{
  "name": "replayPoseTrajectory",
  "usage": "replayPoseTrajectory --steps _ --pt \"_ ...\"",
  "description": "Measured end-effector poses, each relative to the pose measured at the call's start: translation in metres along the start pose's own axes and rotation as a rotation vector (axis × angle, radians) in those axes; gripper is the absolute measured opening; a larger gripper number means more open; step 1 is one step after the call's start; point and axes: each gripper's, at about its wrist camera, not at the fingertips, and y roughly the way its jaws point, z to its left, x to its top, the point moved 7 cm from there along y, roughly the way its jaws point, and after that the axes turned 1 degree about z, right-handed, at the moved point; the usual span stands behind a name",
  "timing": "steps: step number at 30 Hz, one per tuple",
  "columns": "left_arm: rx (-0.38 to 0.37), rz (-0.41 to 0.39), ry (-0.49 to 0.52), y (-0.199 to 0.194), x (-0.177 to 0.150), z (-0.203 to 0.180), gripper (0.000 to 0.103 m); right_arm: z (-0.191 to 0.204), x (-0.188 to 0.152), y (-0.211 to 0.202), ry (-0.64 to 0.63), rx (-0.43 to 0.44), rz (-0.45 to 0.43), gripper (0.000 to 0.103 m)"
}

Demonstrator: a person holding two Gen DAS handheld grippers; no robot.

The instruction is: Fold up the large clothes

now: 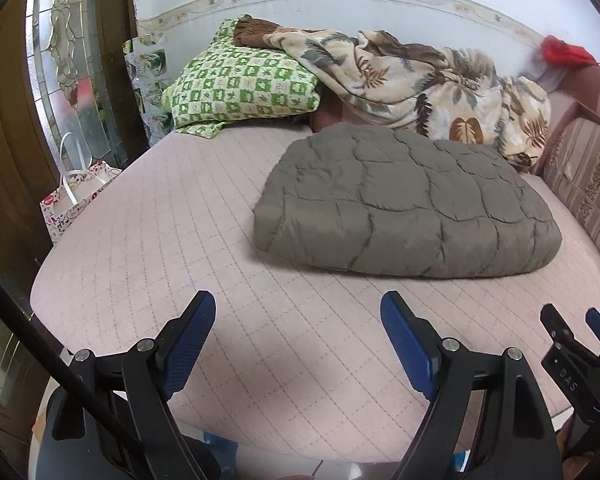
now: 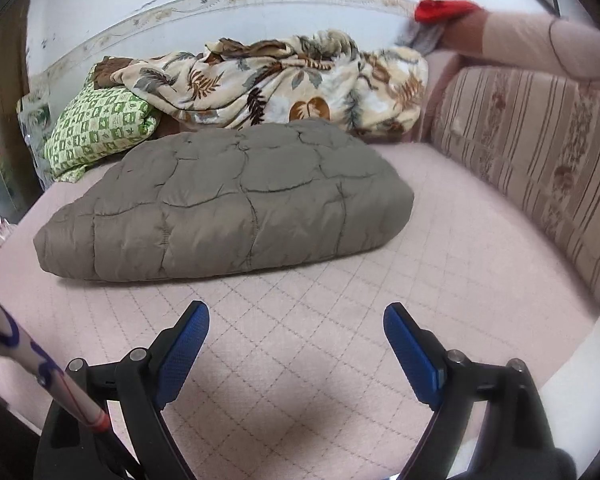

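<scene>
Left to right, from behind my two tools.

Far left, off the bed: a paper gift bag with ribbon handles, stiff and glossy. At the head of the bed, a green checked pillow, cotton, plump. Beside it, a leaf-print fleece blanket, heaped loose along the wall.

Centre: the grey quilted jacket, lying on the pink quilted mattress cover, already doubled into a thick rounded bundle, well ahead of both grippers. Shell looks like smooth nylon, stitched in wavy panels, puffy. I judge it light, soft and springy: slippery under the pads, prone to bulge open again. Best hold, I think, is a stitched edge or a corner of the near hem, where the filling is thin; pinching mid-panel would only catch air.

Right: a striped, flowered upholstered bolster, firm.

Left gripper: spread wide, empty. Right gripper: spread wide, empty, over bare mattress.
</scene>
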Motion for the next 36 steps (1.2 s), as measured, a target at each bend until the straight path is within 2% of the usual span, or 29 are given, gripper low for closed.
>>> replayPoseTrajectory --steps 14,36 --pt "-0.034 0.042 0.056 0.005 -0.017 -0.024 0.084 -0.004 -0.002 0.001 -0.004 -0.053 -0.014 0.092" --pt "-0.051 0.098 0.059 0.020 -0.027 -0.027 0.084 0.000 -0.008 0.008 -0.021 -0.058 0.009 0.093"
